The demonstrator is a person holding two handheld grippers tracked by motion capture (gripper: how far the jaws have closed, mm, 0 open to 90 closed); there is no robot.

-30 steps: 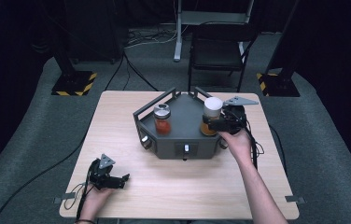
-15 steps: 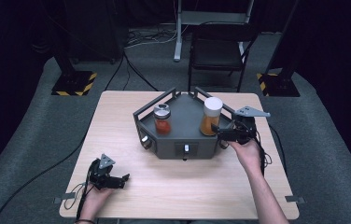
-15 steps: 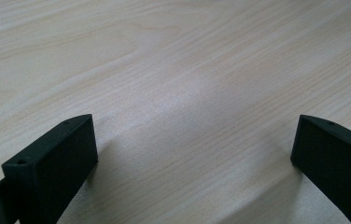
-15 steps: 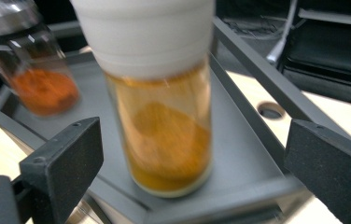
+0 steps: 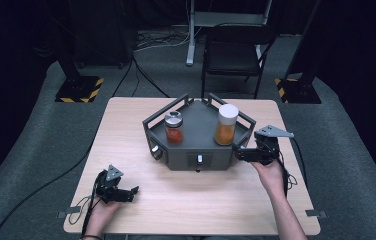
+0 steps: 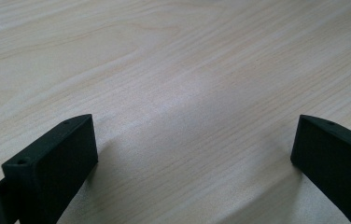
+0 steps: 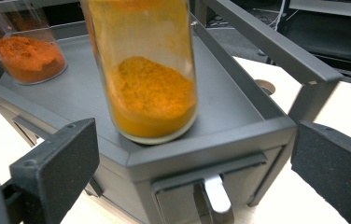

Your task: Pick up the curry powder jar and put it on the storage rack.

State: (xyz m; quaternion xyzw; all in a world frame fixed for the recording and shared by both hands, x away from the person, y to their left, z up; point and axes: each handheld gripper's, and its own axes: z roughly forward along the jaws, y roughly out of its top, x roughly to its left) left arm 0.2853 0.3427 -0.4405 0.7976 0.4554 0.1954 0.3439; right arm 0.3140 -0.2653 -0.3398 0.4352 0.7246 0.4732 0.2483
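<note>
High view: the tall spice jar [image 5: 225,125] with a white lid stands on the grey rack [image 5: 196,160], placed, with the right gripper [image 5: 239,153] just beside it. The left gripper [image 5: 128,194] rests idle on the table [image 5: 126,130].

Left gripper view: jaws wide over bare wood.

Right gripper view: the jaws have just been opening and stand wide, empty; the yellow-orange powder half-fills the jar. Only withdrawing seems left.

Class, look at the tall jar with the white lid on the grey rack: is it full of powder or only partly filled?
Partly filled. In the tall jar, yellow-orange powder heaps in the lower part; the glass above is only dusted.
</note>
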